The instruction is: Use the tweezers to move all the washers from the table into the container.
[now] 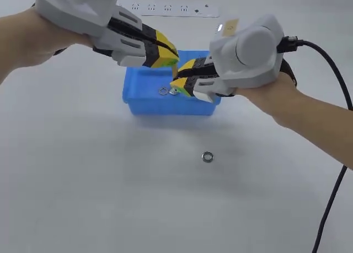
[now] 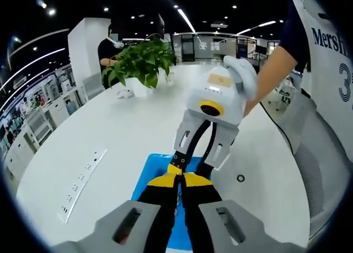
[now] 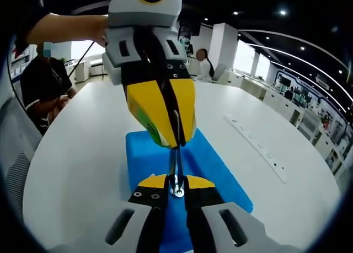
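Note:
A blue container (image 1: 143,98) sits mid-table with two washers (image 1: 163,91) inside. Above it, the left gripper (image 1: 175,59) and the right gripper (image 1: 177,86) meet tip to tip. In the right gripper view, thin metal tweezers (image 3: 176,165) run from the left gripper (image 3: 175,143) down between the right gripper's (image 3: 176,182) yellow tips. The tweezers' end pinches a small washer (image 3: 177,193) over the container (image 3: 220,176). Both grippers look shut on the tweezers. One washer (image 1: 207,157) lies on the table in front of the container, also seen as a washer (image 2: 240,178) in the left gripper view.
A white power strip (image 1: 171,9) lies behind the container. A black cable (image 1: 336,87) trails from the right gripper off the right side. A potted plant (image 2: 143,60) and a person stand far across the white table.

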